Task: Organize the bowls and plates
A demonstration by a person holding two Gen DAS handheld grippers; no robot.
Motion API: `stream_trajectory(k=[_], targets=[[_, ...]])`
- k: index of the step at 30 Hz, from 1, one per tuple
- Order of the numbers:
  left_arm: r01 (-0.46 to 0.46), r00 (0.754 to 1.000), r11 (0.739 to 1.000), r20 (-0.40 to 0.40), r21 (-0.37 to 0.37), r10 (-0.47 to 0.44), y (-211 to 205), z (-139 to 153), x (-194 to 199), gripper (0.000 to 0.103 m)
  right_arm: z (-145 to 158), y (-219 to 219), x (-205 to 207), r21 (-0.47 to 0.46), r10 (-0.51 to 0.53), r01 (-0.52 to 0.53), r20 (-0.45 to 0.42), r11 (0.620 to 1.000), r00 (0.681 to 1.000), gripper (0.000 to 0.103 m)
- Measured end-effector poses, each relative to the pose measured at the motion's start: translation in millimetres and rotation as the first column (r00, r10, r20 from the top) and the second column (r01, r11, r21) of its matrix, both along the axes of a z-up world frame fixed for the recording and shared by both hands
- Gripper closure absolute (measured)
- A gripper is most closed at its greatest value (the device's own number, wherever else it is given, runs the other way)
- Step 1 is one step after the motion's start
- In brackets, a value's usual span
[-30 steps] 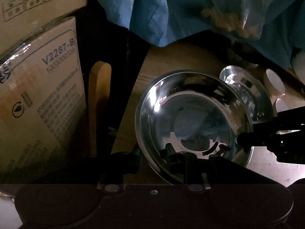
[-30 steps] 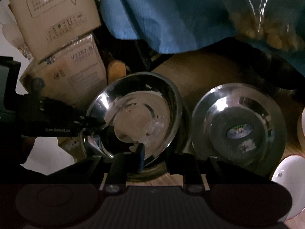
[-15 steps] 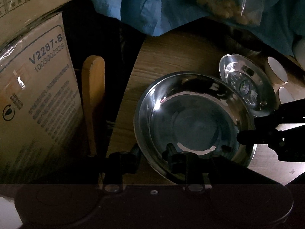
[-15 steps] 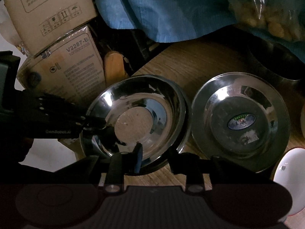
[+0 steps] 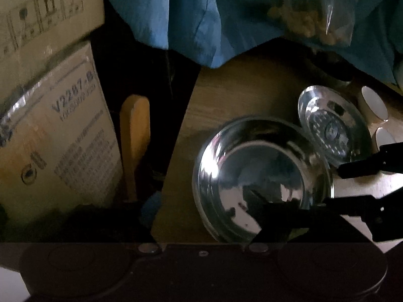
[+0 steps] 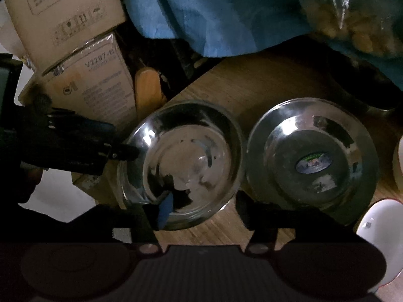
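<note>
The steel bowl (image 6: 191, 161) sits on the wooden bench (image 6: 264, 80) near its corner, and both pairs of jaws straddle its rim; the right gripper (image 6: 201, 212) has its jaws opening, one finger with a blue pad (image 6: 165, 210) reaching inside the bowl's near wall and the other standing clear outside the rim, so nothing presses on the metal; the left gripper (image 5: 201, 222) is likewise opening its jaws, one finger dark against the bowl's (image 5: 262, 178) near rim and the other well off to the side over the bench edge, the rim loose between them; in the right wrist view the left gripper (image 6: 118, 139) comes in from the side with its two fingertips parted at the bowl's far-left rim; in the left wrist view the right gripper (image 5: 335, 186) enters from the other side, fingers spread either side of the rim; just beyond the right jaws, beside the bowl and nearly touching it, lies a steel plate (image 6: 312, 161) with a sticker at its centre; a white bowl (image 6: 382, 229) with a red rim sits past that plate; cardboard boxes (image 6: 95, 85) stand off the bench beyond the left jaws; blue cloth (image 6: 214, 12) hangs ahead of both.
</note>
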State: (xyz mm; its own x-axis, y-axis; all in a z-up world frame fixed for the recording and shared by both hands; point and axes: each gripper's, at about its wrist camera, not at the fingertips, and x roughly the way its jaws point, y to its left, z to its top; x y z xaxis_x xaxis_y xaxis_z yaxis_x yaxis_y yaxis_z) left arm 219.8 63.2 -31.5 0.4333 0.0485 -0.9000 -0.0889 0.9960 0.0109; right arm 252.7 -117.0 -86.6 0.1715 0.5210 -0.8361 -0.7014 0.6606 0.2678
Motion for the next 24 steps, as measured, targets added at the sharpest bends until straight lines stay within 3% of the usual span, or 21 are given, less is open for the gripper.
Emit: stream_trajectory(k=[4, 10, 12, 17, 24], targets=[[0.017, 0.999, 1.0, 0.039, 0.008, -0.017, -5.8, 7.4, 8.2, 0.013, 3.7, -10.7, 3.2, 0.018, -0.049, 0.049, 0.017, 0.999, 0.999, 0.023], [0.079, 0.988, 0.996, 0.135, -0.043, -0.073, -16.7, 17.9, 29.3, 0.001, 14.9, -44.1, 10.9, 0.083, -0.196, 0.192, 0.044, 0.978, 0.98, 0.002], [0.117, 0.982, 0.991, 0.159, -0.06, -0.106, -21.7, 18.9, 39.6, 0.001, 17.5, -57.5, 11.2, 0.105, -0.25, 0.245, 0.043, 0.964, 0.967, 0.0], [0.271, 0.954, 0.95, 0.173, -0.154, -0.245, -37.8, 10.2, 76.6, 0.001, 16.5, -88.6, 8.2, 0.149, -0.38, 0.374, 0.008, 0.915, 0.925, 0.0], [0.445, 0.887, 0.886, 0.203, -0.13, -0.415, -64.5, -8.8, 122.6, 0.001, 3.2, -114.6, -10.5, 0.178, -0.517, 0.519, -0.063, 0.836, 0.854, 0.0]])
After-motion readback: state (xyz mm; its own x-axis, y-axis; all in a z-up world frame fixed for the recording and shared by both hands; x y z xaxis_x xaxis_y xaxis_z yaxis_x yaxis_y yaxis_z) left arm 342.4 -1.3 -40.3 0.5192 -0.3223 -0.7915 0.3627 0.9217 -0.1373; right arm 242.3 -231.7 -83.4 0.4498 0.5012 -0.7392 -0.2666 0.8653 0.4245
